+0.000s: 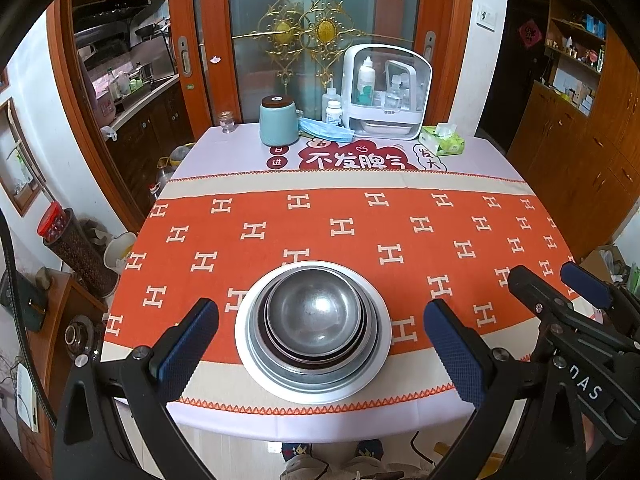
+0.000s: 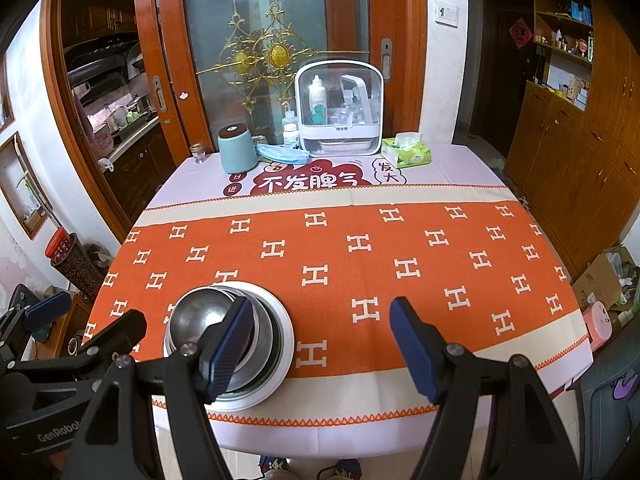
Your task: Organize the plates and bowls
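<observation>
A nested stack sits near the table's front edge: a steel bowl point(image 1: 312, 312) on top, a dark bowl and a steel dish under it, and a white plate point(image 1: 384, 332) at the bottom. My left gripper point(image 1: 320, 346) is open, with its blue pads wide apart on either side of the stack and not touching it. The right gripper point(image 1: 558, 284) hovers open to the right of the stack. In the right wrist view the right gripper point(image 2: 324, 346) holds nothing. Its left finger hides part of the steel bowl point(image 2: 200, 312) and the white plate point(image 2: 285, 332). The left gripper point(image 2: 82, 318) shows at the far left.
An orange cloth point(image 1: 360, 240) with white H marks covers the table. At the back stand a teal canister point(image 1: 278, 120), a small glass jar point(image 1: 227, 122), a blue face mask point(image 1: 326, 128), a white storage box point(image 1: 386, 92) and a tissue pack point(image 1: 442, 140). Low furniture stands left of the table.
</observation>
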Demonstrator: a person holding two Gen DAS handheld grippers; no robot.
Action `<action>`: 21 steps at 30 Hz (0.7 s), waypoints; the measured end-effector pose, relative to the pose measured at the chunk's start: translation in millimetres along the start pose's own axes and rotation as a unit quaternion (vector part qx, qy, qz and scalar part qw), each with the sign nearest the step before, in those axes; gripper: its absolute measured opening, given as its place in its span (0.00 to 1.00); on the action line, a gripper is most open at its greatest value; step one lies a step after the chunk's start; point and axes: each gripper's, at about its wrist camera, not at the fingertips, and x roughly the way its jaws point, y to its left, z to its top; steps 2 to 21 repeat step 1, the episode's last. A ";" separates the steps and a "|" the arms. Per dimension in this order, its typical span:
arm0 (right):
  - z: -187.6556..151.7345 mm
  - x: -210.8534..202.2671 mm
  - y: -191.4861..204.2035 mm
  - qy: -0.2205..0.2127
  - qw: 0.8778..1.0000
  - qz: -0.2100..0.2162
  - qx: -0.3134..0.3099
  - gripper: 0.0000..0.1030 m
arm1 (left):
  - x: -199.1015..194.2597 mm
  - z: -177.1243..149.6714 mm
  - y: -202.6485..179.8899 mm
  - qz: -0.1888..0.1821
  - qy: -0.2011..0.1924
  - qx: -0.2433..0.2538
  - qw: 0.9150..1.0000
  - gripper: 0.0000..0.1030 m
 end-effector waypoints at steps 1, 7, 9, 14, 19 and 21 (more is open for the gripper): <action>0.8 0.0 0.0 0.001 1.000 0.000 0.000 0.70 | 0.3 -0.7 0.2 0.000 0.001 0.000 1.000 0.99; 0.8 0.0 0.0 0.001 1.000 0.000 0.000 0.70 | 0.3 -0.7 0.2 0.000 0.001 0.000 1.000 0.99; 0.8 0.0 0.0 0.001 1.000 0.000 0.000 0.70 | 0.3 -0.7 0.2 0.000 0.001 0.000 1.000 0.99; 0.8 0.0 0.0 0.001 1.000 0.000 0.000 0.70 | 0.3 -0.7 0.2 0.000 0.001 0.000 1.000 0.99; 0.8 0.0 0.0 0.001 1.000 0.000 0.000 0.70 | 0.3 -0.7 0.2 0.000 0.001 0.000 1.000 0.99; 0.8 0.0 0.0 0.001 1.000 0.000 0.000 0.70 | 0.3 -0.7 0.2 0.000 0.001 0.000 1.000 0.99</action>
